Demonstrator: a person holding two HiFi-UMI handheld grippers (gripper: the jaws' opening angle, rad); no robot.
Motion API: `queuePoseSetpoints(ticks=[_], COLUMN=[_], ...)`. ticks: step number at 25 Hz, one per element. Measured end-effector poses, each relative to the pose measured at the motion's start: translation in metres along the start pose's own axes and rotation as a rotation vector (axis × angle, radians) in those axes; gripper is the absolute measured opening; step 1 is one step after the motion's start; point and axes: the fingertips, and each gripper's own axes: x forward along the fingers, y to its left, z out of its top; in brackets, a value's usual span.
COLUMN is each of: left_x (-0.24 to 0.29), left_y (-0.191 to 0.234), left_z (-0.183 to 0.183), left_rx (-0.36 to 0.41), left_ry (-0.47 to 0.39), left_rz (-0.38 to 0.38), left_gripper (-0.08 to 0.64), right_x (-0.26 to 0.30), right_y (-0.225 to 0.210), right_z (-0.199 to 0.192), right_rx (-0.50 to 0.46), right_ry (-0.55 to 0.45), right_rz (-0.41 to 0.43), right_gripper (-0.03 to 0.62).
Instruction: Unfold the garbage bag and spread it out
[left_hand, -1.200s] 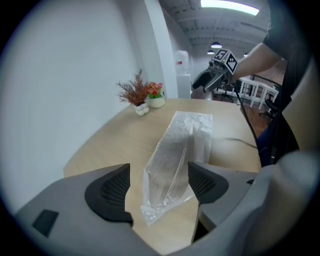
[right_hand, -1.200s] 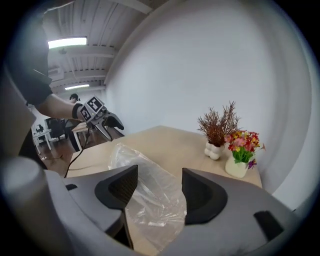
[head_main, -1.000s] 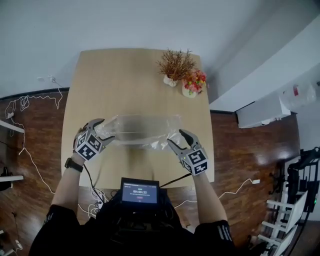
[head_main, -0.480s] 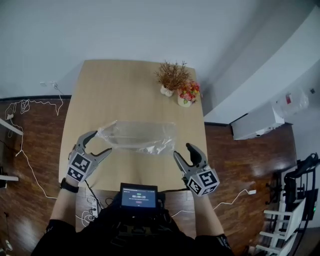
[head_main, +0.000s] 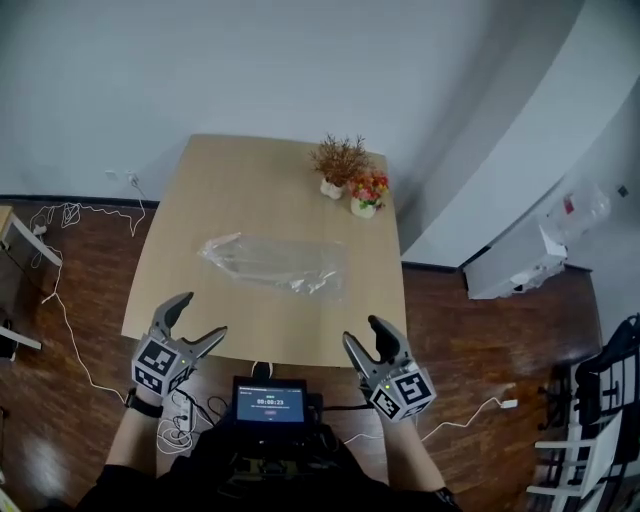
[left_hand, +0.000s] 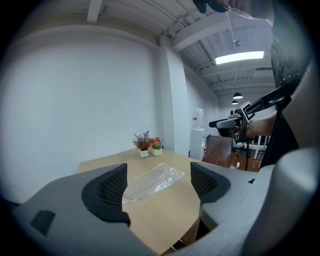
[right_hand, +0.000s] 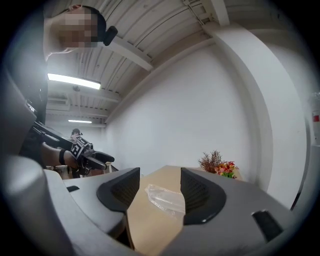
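Note:
A clear garbage bag (head_main: 270, 262) lies spread flat across the middle of the wooden table (head_main: 200, 180), crinkled at its right end. My left gripper (head_main: 203, 315) hovers off the table's near left edge, its jaws opening with nothing between them. Off the near right edge, my right gripper (head_main: 361, 331) stands open and holds nothing. Both are well short of the bag. In the left gripper view the bag (left_hand: 152, 181) shows far beyond the gripper (left_hand: 159, 186). The right gripper view frames the bag (right_hand: 165, 199) past the gripper (right_hand: 159, 191), with the left gripper (right_hand: 87, 152) off to the side.
A dried plant (head_main: 338, 160) and a pot of flowers (head_main: 367, 190) stand at the table's far right corner. A small screen (head_main: 269, 403) sits at my chest. Cables (head_main: 70, 215) trail on the wood floor at left. A white cabinet (head_main: 520, 265) stands to the right.
Both grippers have let go of the bag and drawn back past the table's near edge. The bag now lies flat on the table.

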Motion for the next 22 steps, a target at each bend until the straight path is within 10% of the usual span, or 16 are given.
queuePoseSetpoints(ticks=[22], left_x=[-0.093], left_y=[-0.100], left_z=[-0.015], left_rx=[-0.041], left_ry=[-0.088], left_rz=[-0.018], left_gripper=[0.402], right_x=[-0.083], right_y=[0.094], right_z=[-0.006], right_rx=[0.008], right_ry=[-0.041], right_rz=[0.011], right_gripper=[0.275])
